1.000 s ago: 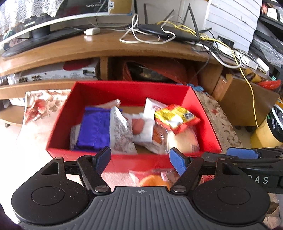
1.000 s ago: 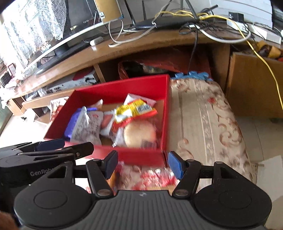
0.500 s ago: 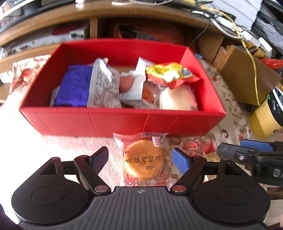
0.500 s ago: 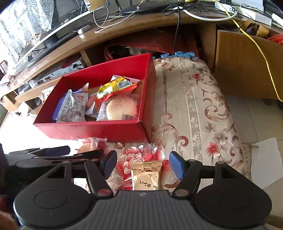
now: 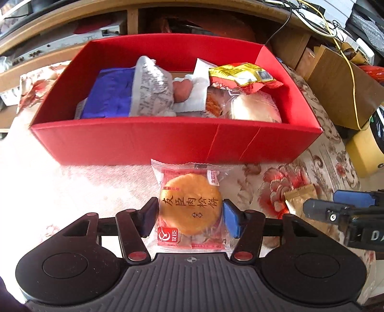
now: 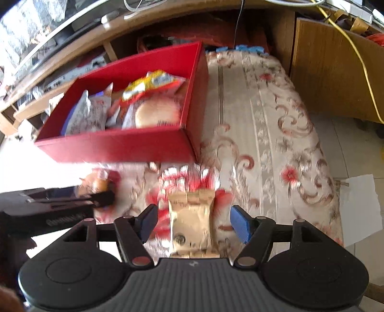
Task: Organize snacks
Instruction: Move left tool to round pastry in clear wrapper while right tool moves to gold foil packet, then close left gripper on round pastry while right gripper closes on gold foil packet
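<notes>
A red box (image 5: 168, 141) holds several snack packs and also shows in the right wrist view (image 6: 115, 146). In front of it a round orange pastry in a clear wrapper (image 5: 190, 204) lies on the floral cloth. My left gripper (image 5: 189, 218) straddles it, blue pads touching its wrapper on both sides. A tan snack packet (image 6: 192, 220) lies between the fingers of my right gripper (image 6: 193, 224), which is open with gaps on both sides. The tan packet also shows in the left wrist view (image 5: 300, 199).
A wooden TV stand (image 5: 72, 14) with cables and devices stands behind the box. A brown cabinet (image 6: 336, 72) is at the right. A white paper (image 6: 360, 208) lies on the floor beside the cloth-covered surface (image 6: 264, 120).
Both grippers have dropped down and pulled back from the box. The left has closed in on the orange pastry; the right now straddles the tan packet.
</notes>
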Motion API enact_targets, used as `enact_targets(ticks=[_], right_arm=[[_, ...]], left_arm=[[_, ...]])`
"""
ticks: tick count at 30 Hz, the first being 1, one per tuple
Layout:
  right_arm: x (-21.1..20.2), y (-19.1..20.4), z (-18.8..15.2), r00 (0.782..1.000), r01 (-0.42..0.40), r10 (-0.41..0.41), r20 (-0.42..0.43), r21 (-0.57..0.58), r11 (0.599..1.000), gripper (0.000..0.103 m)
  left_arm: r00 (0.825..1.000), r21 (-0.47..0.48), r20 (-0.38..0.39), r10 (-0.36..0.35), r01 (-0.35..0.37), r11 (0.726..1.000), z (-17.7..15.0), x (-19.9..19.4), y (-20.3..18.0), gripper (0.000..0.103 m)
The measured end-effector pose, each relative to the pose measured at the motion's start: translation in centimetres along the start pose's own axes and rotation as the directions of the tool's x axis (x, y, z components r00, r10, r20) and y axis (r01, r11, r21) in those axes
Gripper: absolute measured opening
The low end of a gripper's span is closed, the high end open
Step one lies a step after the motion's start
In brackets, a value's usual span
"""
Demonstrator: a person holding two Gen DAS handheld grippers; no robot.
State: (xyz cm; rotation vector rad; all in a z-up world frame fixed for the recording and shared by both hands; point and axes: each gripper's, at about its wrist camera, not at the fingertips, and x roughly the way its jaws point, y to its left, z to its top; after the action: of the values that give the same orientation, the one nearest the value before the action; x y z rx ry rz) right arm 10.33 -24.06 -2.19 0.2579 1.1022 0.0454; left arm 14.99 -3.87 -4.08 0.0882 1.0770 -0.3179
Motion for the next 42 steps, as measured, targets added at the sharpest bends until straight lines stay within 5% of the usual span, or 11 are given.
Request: enact_targets(ticks=[9,15,19,25,29,31,33,36,42], right_arm=[[1.5,1.7,-1.2,0.998,0.056,-0.058,-0.020,-0.092,0.994,0.074],[2.5,2.9,-2.0,0.997,0.055,-0.062,-0.042,-0.156,0.986,0.103],[3.1,4.1,-2.1,0.990,0.115,-0.129,-0.051,-0.214,0.970,0.103],[2.8,3.4,-2.0,0.994,0.099,-0.104,-0.021,-0.168,0.981,0.103],[2.4,3.9,-2.5,0.991,0.129,-0.130,0.008,-0.196,0.972,0.088],[1.9,4.1,-2.5,0.993,0.122,-0.121,0.018,-0.201,0.972,0.063],[1.4,4.2,-2.8,0.993,0.119,-0.118,0.020,-0.194,0.974,0.049],[0.8,4.2,-3.5,0.993,0.117,-0.117,0.011,-0.182,0.976,0.046],[-0.5,4.4,-4.9,0.997,0.078,-0.079,0.001,-0.175,0.982,0.042]], left_arm=[[1.000,-0.001,-0.003,-0.008,0.008,1.000,-1.9,-1.4,1.2,0.064],[1.000,0.009,-0.004,-0.009,0.009,1.000,-1.5,-1.0,0.9,0.077],[1.000,0.007,-0.006,0.010,-0.010,1.000,-1.4,-0.6,1.1,0.086],[1.000,-0.003,-0.010,0.009,-0.010,1.000,-1.0,-0.3,1.4,0.091],[0.999,0.056,-0.016,0.048,-0.047,0.997,-1.2,0.1,0.3,0.091],[0.998,0.075,-0.012,0.057,-0.056,0.996,-1.5,0.0,0.0,0.087],[0.999,0.088,-0.009,0.051,-0.050,0.995,-1.6,-0.2,-0.3,0.082],[0.999,0.098,-0.009,0.037,-0.036,0.995,-2.2,-1.0,-0.2,0.071],[1.000,0.093,-0.012,0.013,-0.011,0.996,-3.5,-2.3,0.6,0.067]])
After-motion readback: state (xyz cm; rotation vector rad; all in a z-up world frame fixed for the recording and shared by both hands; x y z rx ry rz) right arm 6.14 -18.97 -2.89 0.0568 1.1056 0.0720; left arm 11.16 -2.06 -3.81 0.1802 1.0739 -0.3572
